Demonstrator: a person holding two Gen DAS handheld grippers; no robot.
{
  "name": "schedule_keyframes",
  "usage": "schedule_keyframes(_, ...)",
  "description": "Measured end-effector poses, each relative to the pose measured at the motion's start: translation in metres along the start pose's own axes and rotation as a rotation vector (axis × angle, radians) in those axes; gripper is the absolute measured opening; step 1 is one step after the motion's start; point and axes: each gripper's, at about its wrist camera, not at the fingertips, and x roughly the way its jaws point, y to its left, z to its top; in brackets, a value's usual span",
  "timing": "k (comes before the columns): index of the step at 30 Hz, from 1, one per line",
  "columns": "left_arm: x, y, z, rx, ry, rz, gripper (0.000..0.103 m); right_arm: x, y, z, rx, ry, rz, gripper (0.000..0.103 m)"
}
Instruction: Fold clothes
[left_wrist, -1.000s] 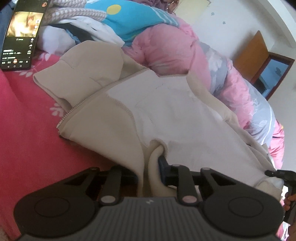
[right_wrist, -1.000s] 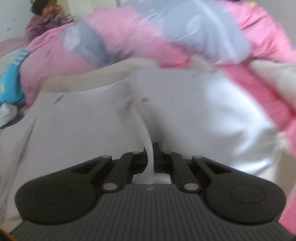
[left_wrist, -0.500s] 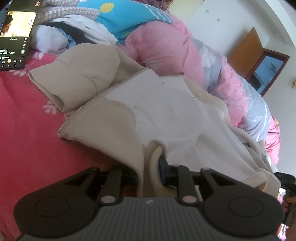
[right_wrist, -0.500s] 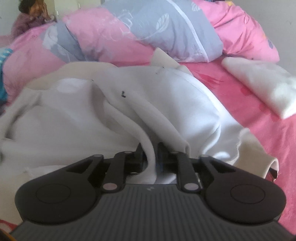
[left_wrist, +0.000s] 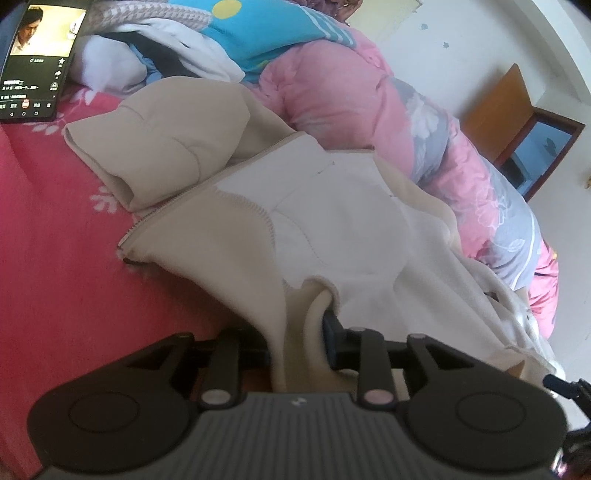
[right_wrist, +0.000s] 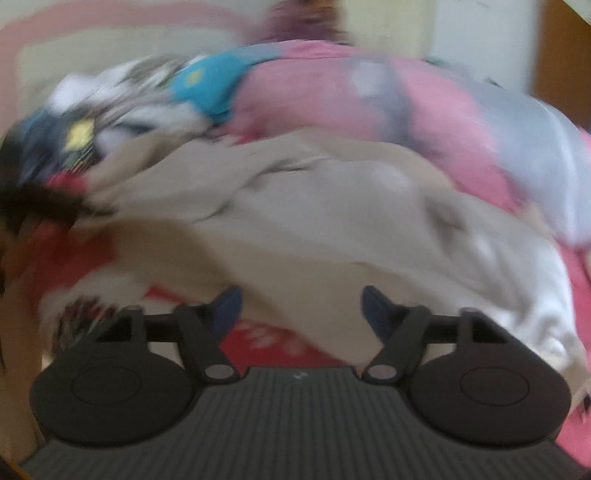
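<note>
A beige zip hoodie (left_wrist: 332, 221) with a white lining lies spread on the red bedsheet (left_wrist: 55, 277), its hood toward the upper left. My left gripper (left_wrist: 295, 332) has a thick fold of the hoodie's near edge between its jaws. The jaws are opening slightly, and the right fingertip (left_wrist: 330, 328) still presses the cloth. The left finger is hidden behind the fold. In the blurred right wrist view the hoodie (right_wrist: 332, 229) lies just beyond my right gripper (right_wrist: 301, 306). Its jaws are opening wide and nothing sits between the fingers.
A phone (left_wrist: 37, 62) with a lit screen lies at the far left. A pile of clothes (left_wrist: 221, 33) and a pink-and-grey quilt (left_wrist: 369, 92) run along the far side. A wooden door (left_wrist: 498, 110) stands at the right. A person (right_wrist: 303, 18) sits blurred behind.
My right gripper let go of the white fold it pinched, spread its jaws wide and swung sideways with a roll. My left gripper stayed in place with the fold in it.
</note>
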Motion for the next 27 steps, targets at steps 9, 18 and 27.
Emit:
schedule_keyframes(9, -0.001, 0.003, -0.001, -0.01, -0.005, -0.005, 0.03, 0.028, 0.046, 0.006, -0.207, 0.06, -0.098, 0.086)
schedule_keyframes(18, -0.001, 0.005, -0.001, -0.012, -0.007, -0.017, 0.031, 0.044, 0.054, 0.006, -0.219, 0.055, -0.179, 0.06)
schedule_keyframes(27, -0.006, -0.004, 0.0, 0.039, -0.035, -0.022, 0.011, 0.057, 0.045, 0.007, -0.148, 0.026, -0.243, 0.002)
